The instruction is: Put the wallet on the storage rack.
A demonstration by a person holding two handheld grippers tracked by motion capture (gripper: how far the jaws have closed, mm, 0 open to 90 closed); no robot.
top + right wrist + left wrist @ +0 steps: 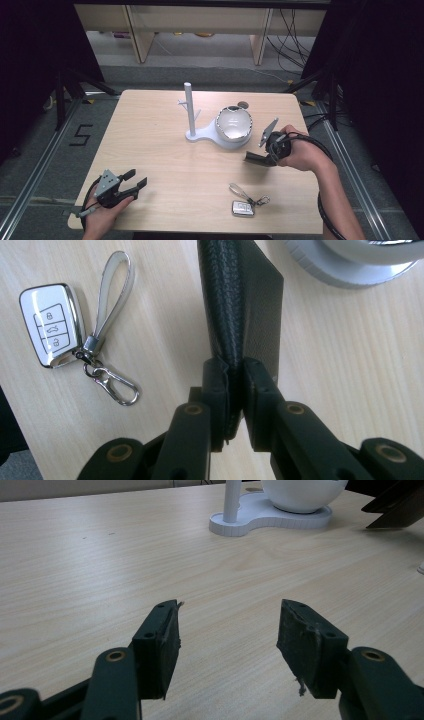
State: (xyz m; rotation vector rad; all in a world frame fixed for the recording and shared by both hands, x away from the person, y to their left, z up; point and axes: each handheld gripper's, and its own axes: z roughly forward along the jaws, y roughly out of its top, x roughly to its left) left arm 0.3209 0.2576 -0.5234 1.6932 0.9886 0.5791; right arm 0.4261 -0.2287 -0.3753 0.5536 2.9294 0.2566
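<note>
My right gripper (236,375) is shut on the edge of a black leather wallet (240,305), which sticks out past the jaws above the table. In the high view the right gripper (267,157) hangs at the right of the table, with the wallet (254,158) pointing left, just in front of the white bowl (233,124). A white car key fob (50,322) with a strap and clip lies flat on the wood, and it sits near the front edge (243,208). My left gripper (136,179) rests at the front left, jaws open and nothing between them (227,630).
A white stand (202,134) with an upright post (189,107) carries the bowl at the table's middle back; the stand's base (250,522) lies ahead of the left gripper. The dark wallet tip (395,507) shows far right there. Black frames flank the table.
</note>
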